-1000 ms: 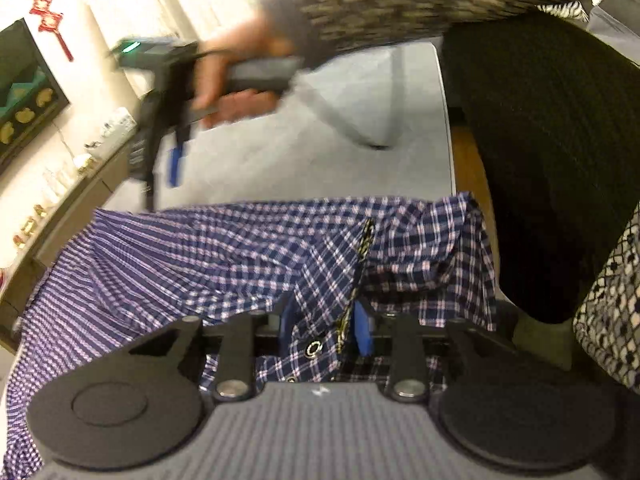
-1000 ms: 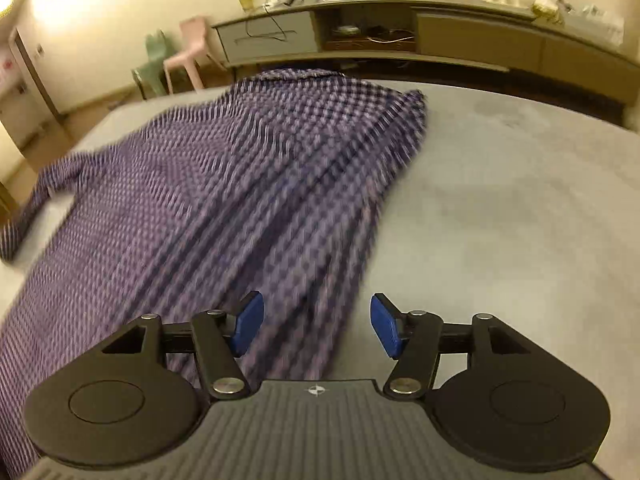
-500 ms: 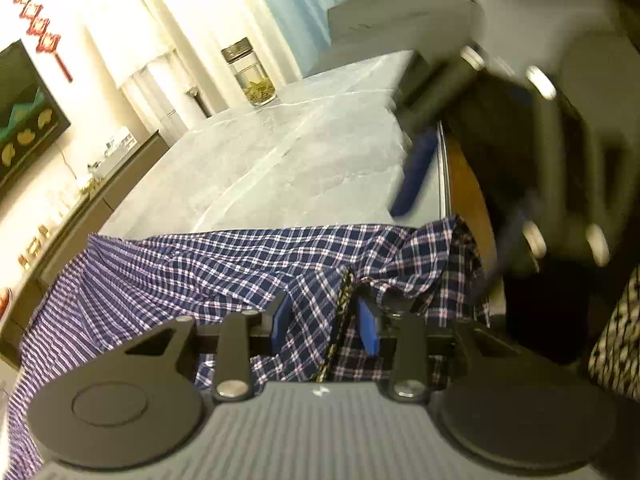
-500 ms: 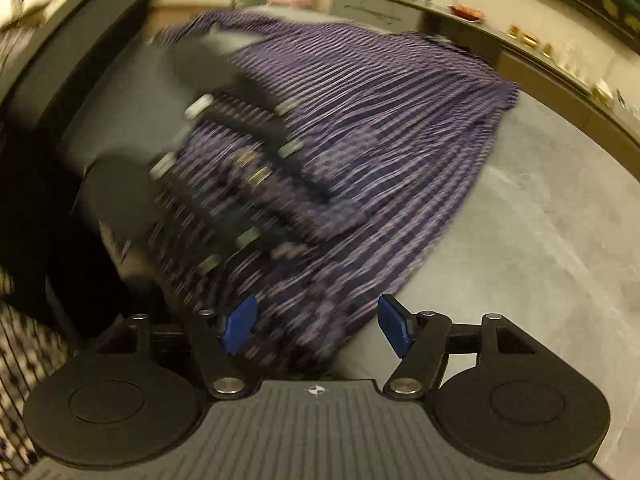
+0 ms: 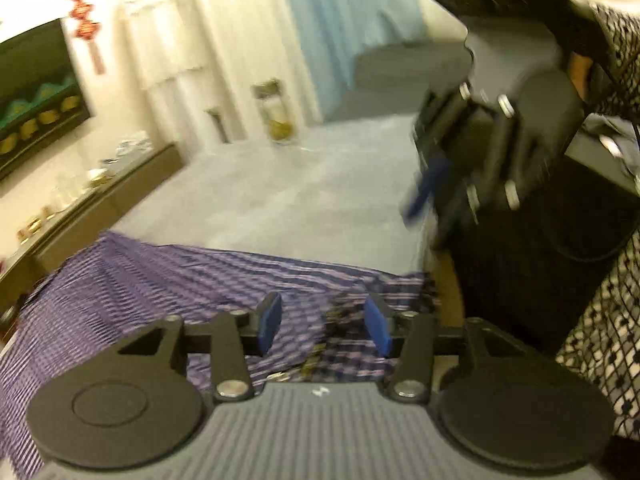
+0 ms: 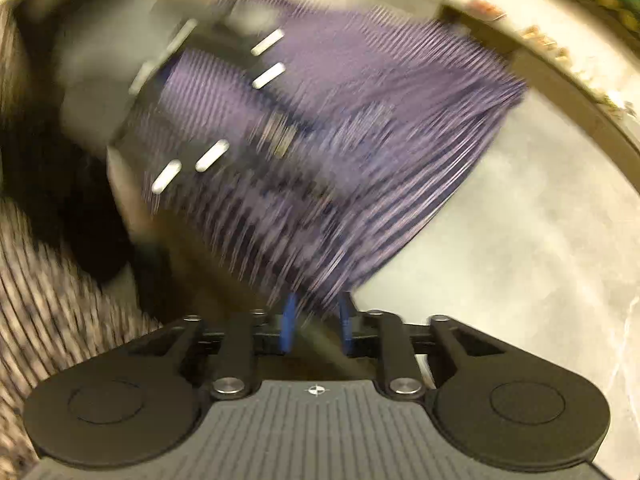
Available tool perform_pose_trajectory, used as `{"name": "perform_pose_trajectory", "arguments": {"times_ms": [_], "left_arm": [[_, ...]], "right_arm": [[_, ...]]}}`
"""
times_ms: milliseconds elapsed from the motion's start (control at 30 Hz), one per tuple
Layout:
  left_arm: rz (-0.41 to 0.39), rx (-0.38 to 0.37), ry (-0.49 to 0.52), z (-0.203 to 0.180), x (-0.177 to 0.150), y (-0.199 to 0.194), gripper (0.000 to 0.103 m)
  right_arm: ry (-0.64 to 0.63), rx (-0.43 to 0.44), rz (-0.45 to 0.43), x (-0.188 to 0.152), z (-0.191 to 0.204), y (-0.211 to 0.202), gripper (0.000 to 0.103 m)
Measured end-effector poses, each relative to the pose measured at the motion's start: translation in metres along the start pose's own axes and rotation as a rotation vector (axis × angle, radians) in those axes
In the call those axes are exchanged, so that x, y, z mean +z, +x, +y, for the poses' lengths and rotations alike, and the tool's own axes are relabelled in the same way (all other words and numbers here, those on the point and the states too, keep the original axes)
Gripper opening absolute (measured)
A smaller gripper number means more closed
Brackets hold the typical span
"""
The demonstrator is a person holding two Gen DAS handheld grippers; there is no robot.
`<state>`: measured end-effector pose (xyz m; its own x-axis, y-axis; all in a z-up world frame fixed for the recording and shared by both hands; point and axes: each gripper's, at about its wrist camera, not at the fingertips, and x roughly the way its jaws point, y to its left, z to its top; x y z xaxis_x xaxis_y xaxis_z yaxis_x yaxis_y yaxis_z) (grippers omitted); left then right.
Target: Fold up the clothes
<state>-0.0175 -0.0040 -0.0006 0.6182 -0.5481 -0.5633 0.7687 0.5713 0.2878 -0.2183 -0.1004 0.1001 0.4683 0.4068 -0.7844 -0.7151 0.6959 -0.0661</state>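
Observation:
A purple-and-navy checked shirt [image 5: 168, 280] lies spread on the grey table [image 5: 304, 200]. My left gripper [image 5: 322, 326] hovers open over the shirt's near edge by the buttoned placket, its blue pads apart and the cloth loose beneath. The right gripper's body [image 5: 500, 132] hangs above the table's right corner in the left wrist view. In the blurred right wrist view the shirt [image 6: 360, 128] runs down into my right gripper [image 6: 316, 326], whose blue pads stand close together on the shirt's corner. The left gripper [image 6: 180, 100] shows there as a smear over the cloth.
A glass jar [image 5: 276, 114] stands at the table's far end. A low sideboard [image 5: 100, 200] with small items runs along the left wall. The person's dark skirt [image 5: 532, 272] and patterned sleeve [image 5: 600, 340] are close at the right, by the table edge [image 5: 424, 248].
My left gripper has let go of the shirt's placket and its pads have spread. The right gripper swung across to the near right corner and its pads closed on the shirt.

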Motion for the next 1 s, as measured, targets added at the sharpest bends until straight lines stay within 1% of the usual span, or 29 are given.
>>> {"name": "perform_pose_trajectory", "arguments": {"times_ms": [33, 67, 167, 200, 267, 333, 367, 400, 467, 533, 567, 633, 667, 700, 733, 767, 800, 833, 867, 900, 933, 967, 1000], "left_arm": [[0.002, 0.026, -0.021, 0.007, -0.001, -0.005, 0.048], [0.009, 0.053, -0.034, 0.013, -0.002, -0.01, 0.048], [0.042, 0.141, -0.061, 0.033, -0.003, -0.021, 0.048], [0.052, 0.17, -0.083, 0.045, -0.004, -0.027, 0.049], [0.069, 0.23, -0.14, 0.072, -0.007, -0.039, 0.053], [0.088, 0.337, -0.26, 0.109, -0.033, -0.058, 0.056], [0.099, 0.396, -0.328, 0.129, -0.048, -0.068, 0.056], [0.109, 0.455, -0.396, 0.149, -0.064, -0.078, 0.056], [0.129, 0.572, -0.531, 0.189, -0.096, -0.098, 0.057], [0.149, 0.689, -0.667, 0.229, -0.127, -0.118, 0.061], [0.159, 0.747, -0.736, 0.249, -0.143, -0.128, 0.062], [0.196, 0.865, -0.908, 0.274, -0.185, -0.152, 0.062], [0.224, 0.913, -0.97, 0.281, -0.199, -0.161, 0.062], [0.227, 0.924, -1.002, 0.284, -0.206, -0.166, 0.062], [0.215, 0.913, -1.018, 0.285, -0.21, -0.169, 0.066], [0.204, 0.902, -1.033, 0.287, -0.213, -0.172, 0.07], [0.192, 0.89, -1.048, 0.288, -0.216, -0.175, 0.078], [0.18, 0.879, -1.064, 0.289, -0.22, -0.177, 0.079], [0.168, 0.868, -1.079, 0.29, -0.223, -0.18, 0.079], [0.156, 0.856, -1.094, 0.291, -0.226, -0.183, 0.079], [0.144, 0.845, -1.109, 0.293, -0.229, -0.186, 0.078], [0.132, 0.833, -1.124, 0.294, -0.233, -0.189, 0.074], [0.12, 0.821, -1.139, 0.295, -0.236, -0.192, 0.055]], "right_arm": [[0.032, 0.001, -0.045, 0.01, -0.013, -0.009, 0.05], [0.052, -0.006, -0.082, 0.021, -0.024, -0.013, 0.052], [0.078, -0.056, -0.134, 0.061, -0.054, -0.001, 0.052], [0.085, -0.077, -0.141, 0.076, -0.063, 0.008, 0.052], [0.099, -0.086, -0.151, 0.098, -0.076, 0.031, 0.052], [0.113, -0.084, -0.151, 0.113, -0.083, 0.061, 0.052], [0.12, -0.082, -0.152, 0.12, -0.086, 0.076, 0.052], [0.131, -0.082, -0.127, 0.122, -0.089, 0.092, 0.052], [0.157, -0.082, -0.046, 0.118, -0.094, 0.126, 0.052], [0.173, -0.084, 0.042, 0.111, -0.097, 0.154, 0.052], [0.174, -0.086, 0.07, 0.107, -0.098, 0.154, 0.059], [0.183, -0.087, 0.095, 0.105, -0.099, 0.146, 0.061], [0.173, -0.104, 0.103, 0.109, -0.097, 0.14, 0.061], [0.154, -0.115, 0.095, 0.118, -0.091, 0.134, 0.061], [0.135, -0.116, 0.08, 0.127, -0.084, 0.129, 0.062], [0.111, -0.095, 0.055, 0.142, -0.073, 0.124, 0.066], [0.084, -0.059, 0.025, 0.161, -0.059, 0.12, 0.07], [0.056, -0.023, -0.005, 0.179, -0.046, 0.116, 0.08], [0.029, 0.013, -0.036, 0.198, -0.032, 0.112, 0.087], [0.001, 0.049, -0.066, 0.216, -0.018, 0.107, 0.087], [-0.027, 0.086, -0.088, 0.234, -0.005, 0.107, 0.088], [-0.048, 0.127, -0.1, 0.249, 0.01, 0.109, 0.088], [-0.062, 0.169, -0.11, 0.264, 0.025, 0.113, 0.088]]}}
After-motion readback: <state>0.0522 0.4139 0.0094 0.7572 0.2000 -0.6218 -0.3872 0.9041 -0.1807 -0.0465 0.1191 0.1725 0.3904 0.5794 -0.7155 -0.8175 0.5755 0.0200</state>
